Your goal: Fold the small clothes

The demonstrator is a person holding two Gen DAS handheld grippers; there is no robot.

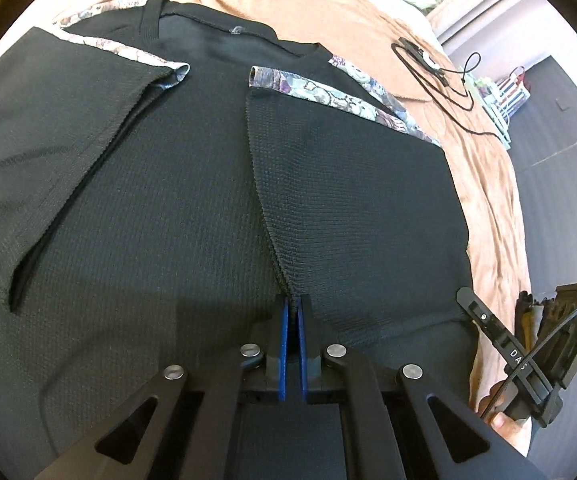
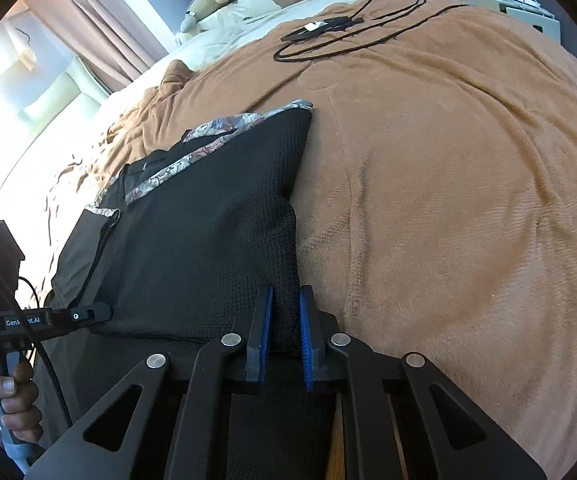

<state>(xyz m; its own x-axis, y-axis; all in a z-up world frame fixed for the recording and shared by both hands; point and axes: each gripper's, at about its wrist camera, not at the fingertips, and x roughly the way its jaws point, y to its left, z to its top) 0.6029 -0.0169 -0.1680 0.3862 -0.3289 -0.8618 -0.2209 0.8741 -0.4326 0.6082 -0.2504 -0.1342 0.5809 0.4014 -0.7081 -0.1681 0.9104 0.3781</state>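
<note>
The left gripper (image 1: 292,310) is pinched nearly shut on the hem edge of the folded-in flap (image 1: 328,208) of a black top (image 1: 160,208), blue pads almost meeting on the knit. The right gripper (image 2: 285,312) stands a little wider, with the top's bottom corner bunched between its blue pads. The top lies flat on a tan blanket (image 2: 448,184) covering the bed, neckline (image 1: 224,36) away from the person, both sides folded toward the middle, their floral trim (image 1: 328,94) showing. Beyond it, a black cable (image 2: 328,46) and a small device (image 2: 316,28) rest on the blanket. Plush toys (image 2: 208,0) sit by the pillows, curtains (image 2: 100,28) behind.
</note>
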